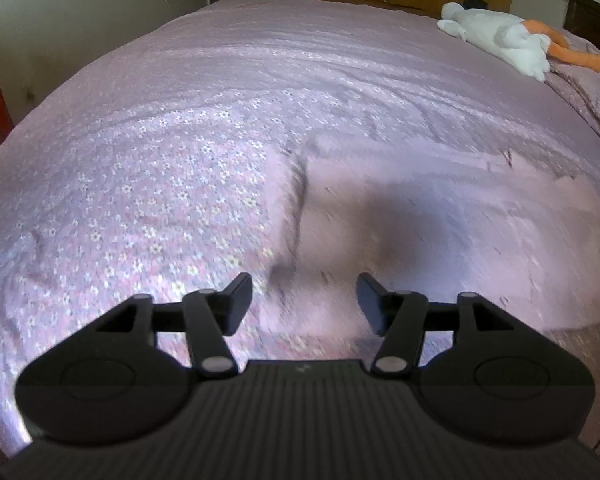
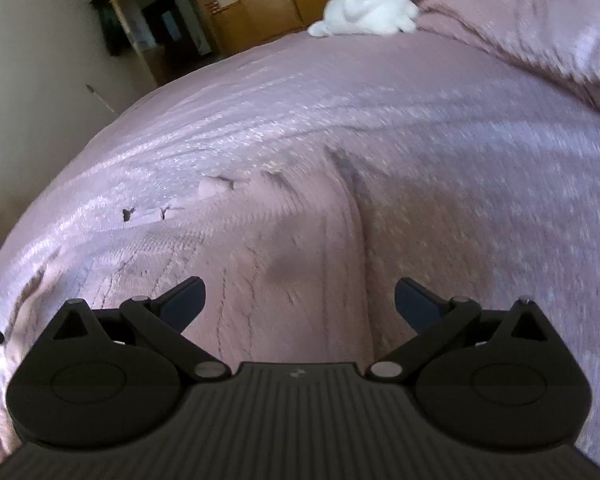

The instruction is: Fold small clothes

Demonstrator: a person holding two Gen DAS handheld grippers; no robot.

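A small pale pink garment (image 1: 440, 216) with tiny dark marks lies flat on the pink floral bedspread (image 1: 140, 184). In the left wrist view its left edge runs just ahead of my left gripper (image 1: 305, 300), which is open above it with nothing between the fingers. In the right wrist view the same garment (image 2: 260, 248) fills the lower middle, its right edge forming a dark crease. My right gripper (image 2: 300, 304) hovers open over that edge, holding nothing. Both views are motion-blurred.
A white plush toy (image 1: 496, 38) with orange parts lies at the far right of the bed, also seen as the plush toy (image 2: 368, 10) at the top. Wooden furniture and a doorway stand beyond the bed. A pale wall borders the left side.
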